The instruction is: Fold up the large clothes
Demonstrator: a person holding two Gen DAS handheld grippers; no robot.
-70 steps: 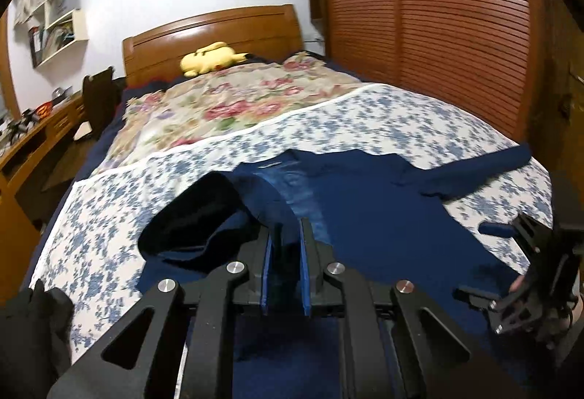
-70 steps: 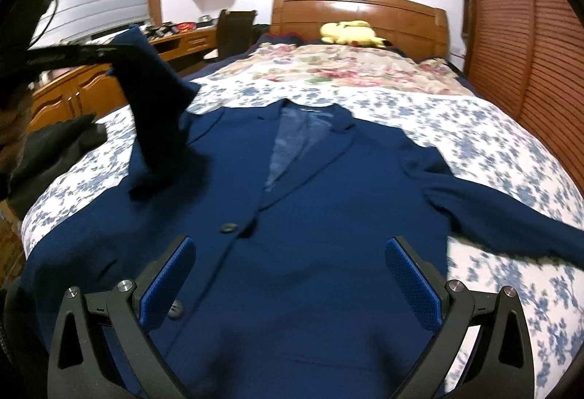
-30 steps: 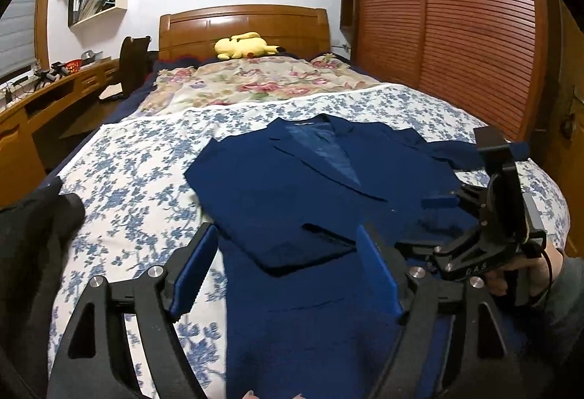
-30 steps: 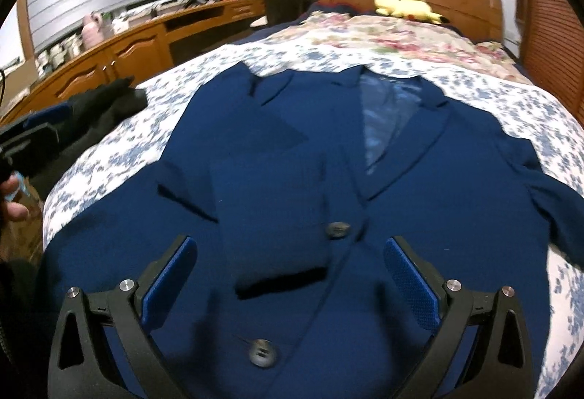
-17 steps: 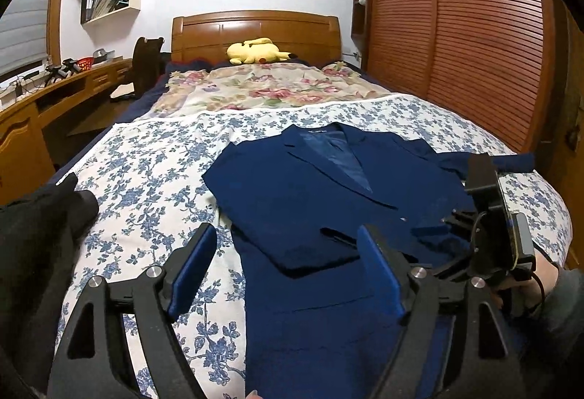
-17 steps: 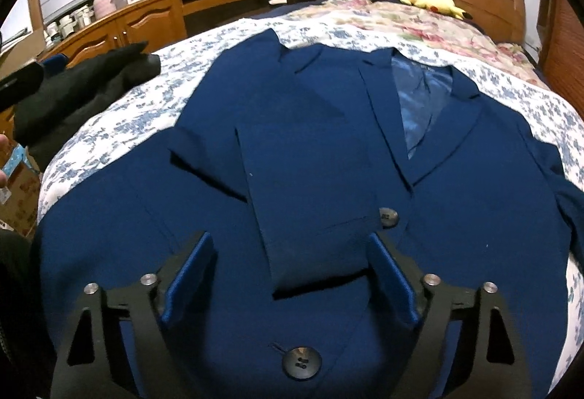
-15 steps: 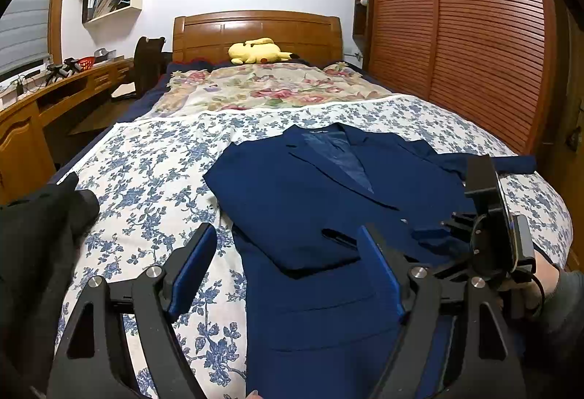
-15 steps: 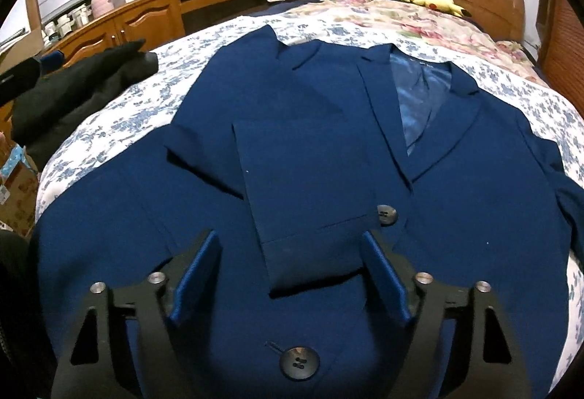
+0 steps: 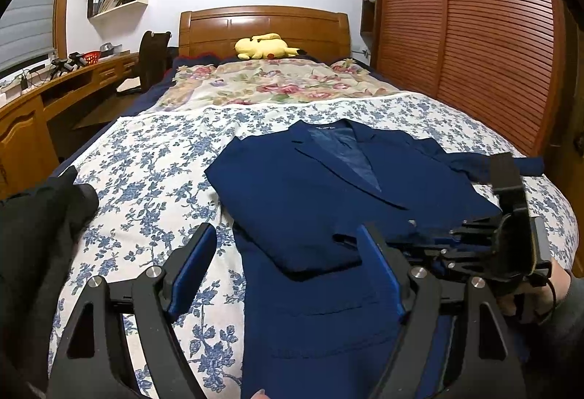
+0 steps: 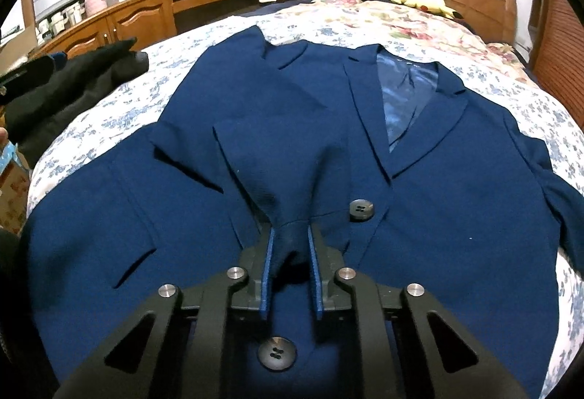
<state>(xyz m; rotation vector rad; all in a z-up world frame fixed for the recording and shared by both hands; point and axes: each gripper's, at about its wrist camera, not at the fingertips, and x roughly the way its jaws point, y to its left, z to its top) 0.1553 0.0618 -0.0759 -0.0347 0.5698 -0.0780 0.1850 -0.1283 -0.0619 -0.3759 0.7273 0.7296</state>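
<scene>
A navy blue blazer (image 9: 314, 194) lies face up on the flowered bedspread (image 9: 153, 172), its left sleeve (image 10: 270, 158) folded across the front. My right gripper (image 10: 290, 245) is shut on the cuff end of that folded sleeve, just above the blazer's front buttons (image 10: 361, 208). It also shows in the left wrist view (image 9: 474, 245), low over the blazer's right side. My left gripper (image 9: 284, 271) is open and empty, hovering over the blazer's lower left hem. The other sleeve (image 9: 492, 165) lies spread toward the bed's right edge.
A black garment (image 9: 33, 227) lies heaped at the bed's left edge. A yellow plush toy (image 9: 264, 46) sits by the wooden headboard (image 9: 262, 26). A wooden desk (image 10: 153, 8) runs along the left wall; slatted wardrobe doors (image 9: 474, 34) stand on the right.
My right gripper has moved down onto the folded sleeve's cuff and shut on it, bunching the cloth. My left gripper stays open and has barely moved.
</scene>
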